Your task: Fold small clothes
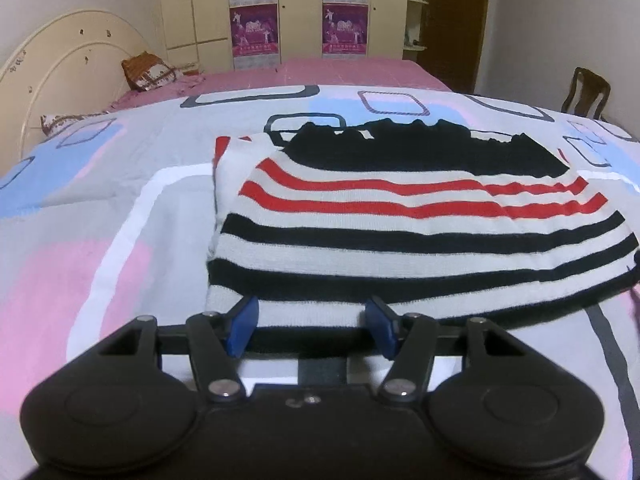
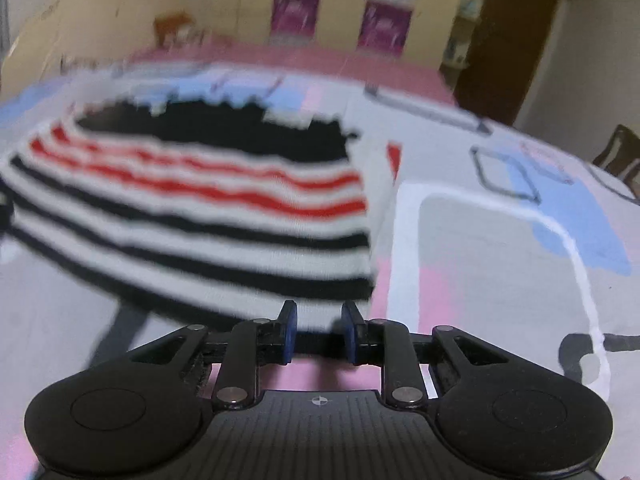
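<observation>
- Patterned bedcover (image 1: 120, 208) in pink, blue and grey
- Cream headboard (image 1: 68, 52)
- Brown cushion (image 1: 150, 70) near it
- Wardrobe (image 1: 192, 8) with magenta posters (image 1: 254, 28)
- Wooden chair (image 1: 586, 92)

Both cams sit on the handheld grippers, looking forward and down along the fingers, low over the bed. Left cam: close behind the left gripper (image 1: 314, 326), facing the near left corner of the striped garment (image 1: 400, 220), sharp. Right cam: same height, behind the right gripper (image 2: 318, 332), facing the near right corner of the garment (image 2: 192, 208), motion-blurred. Shared: garment, patterned quilt (image 1: 100, 200), pink sheet (image 1: 340, 74), wardrobe with posters (image 1: 256, 12), door (image 1: 456, 20), chair (image 1: 586, 94) at right.
</observation>
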Demonstrator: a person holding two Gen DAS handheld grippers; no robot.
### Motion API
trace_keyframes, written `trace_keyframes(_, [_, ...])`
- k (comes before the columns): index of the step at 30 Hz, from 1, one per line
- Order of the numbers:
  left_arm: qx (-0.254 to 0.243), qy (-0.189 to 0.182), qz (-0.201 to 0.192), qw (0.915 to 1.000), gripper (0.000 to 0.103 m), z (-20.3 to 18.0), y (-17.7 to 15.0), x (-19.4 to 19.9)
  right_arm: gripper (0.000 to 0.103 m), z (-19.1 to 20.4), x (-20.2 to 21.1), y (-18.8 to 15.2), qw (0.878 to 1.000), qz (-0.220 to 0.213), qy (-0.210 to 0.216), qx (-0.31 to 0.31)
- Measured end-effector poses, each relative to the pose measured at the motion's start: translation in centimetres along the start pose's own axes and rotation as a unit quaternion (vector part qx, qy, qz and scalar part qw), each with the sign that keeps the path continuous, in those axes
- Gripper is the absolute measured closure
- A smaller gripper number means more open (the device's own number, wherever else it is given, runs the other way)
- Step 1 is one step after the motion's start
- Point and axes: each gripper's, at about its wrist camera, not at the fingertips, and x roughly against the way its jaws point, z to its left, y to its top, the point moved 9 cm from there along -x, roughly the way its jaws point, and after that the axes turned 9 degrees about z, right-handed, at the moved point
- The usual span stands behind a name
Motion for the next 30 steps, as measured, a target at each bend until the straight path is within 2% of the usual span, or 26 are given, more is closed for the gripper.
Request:
trace_keyframes(1, [-0.001,0.001,0.005,1.0000,0.044,0.0,-0.2,-0.4,0.079,0.0,0.0,0.0,1.000,-0.004,0.000,-0.004])
trace_keyframes(3, [0.002,0.000,0.005,1.0000,0.044,0.1,-0.4,-0.7,0.079,0.0,-1.6,-1.2,0.999,0.033,-0.004,0.001])
trace_keyframes(5, [0.003,0.001,0.004,1.0000,0.044,0.1,-0.5,-0.7,0.079,0.1,-1.9,-1.6,1.000,0.023,-0.005,0.003])
trace_keyframes(18, [0.016,-0.012,0.005,0.9998,0.041,0.7,-0.6,-0.3,0.079,-0.1,-1.8,-1.5,1.000,0.030,-0.001,-0.004])
trace_keyframes(20, [0.021,-0.007,0.001,0.9998,0.036,1.0,-0.7,0.4,0.079,-0.4,-1.6,-1.4,0.999,0.032,0.009,-0.013])
trace_keyframes(21, [0.024,-0.003,-0.003,0.9997,0.021,1.1,-0.9,1.1,0.079,-0.5,-1.2,-1.3,0.999,0.032,0.012,-0.015])
trace_keyframes(22, [0.033,0.012,-0.011,0.9993,0.003,1.4,-1.1,1.9,0.069,-0.7,-0.5,-1.2,0.999,0.025,0.010,-0.021])
trace_keyframes(23, [0.042,0.021,-0.023,0.9986,0.002,1.6,-1.3,2.7,0.028,-0.8,0.2,-1.2,1.000,0.014,0.003,-0.027])
trace_keyframes(24, [0.054,0.015,-0.030,0.9980,0.007,1.7,-1.6,3.3,0.018,-0.9,1.2,-1.2,0.999,-0.009,-0.003,-0.031])
trace_keyframes(25, [0.071,-0.004,-0.027,0.9971,0.015,1.7,-2.0,3.6,0.018,-0.8,1.8,-1.3,0.999,-0.023,0.004,-0.029])
trace_keyframes(27, [0.126,-0.050,-0.017,0.9906,0.029,1.6,-2.9,3.5,0.029,-0.6,2.5,-1.6,0.999,-0.027,0.014,-0.040])
trace_keyframes(28, [0.162,-0.074,-0.011,0.9840,0.031,1.7,-3.2,3.1,0.044,-0.5,2.8,-1.6,0.998,-0.030,0.022,-0.048])
trace_keyframes(29, [0.204,-0.094,-0.005,0.9744,0.031,1.9,-3.7,2.5,0.069,-0.3,3.0,-1.5,0.997,-0.033,0.030,-0.057])
trace_keyframes(30, [0.252,-0.107,-0.004,0.9617,0.031,2.3,-4.2,1.8,0.082,-0.1,3.2,-1.4,0.996,-0.039,0.042,-0.068])
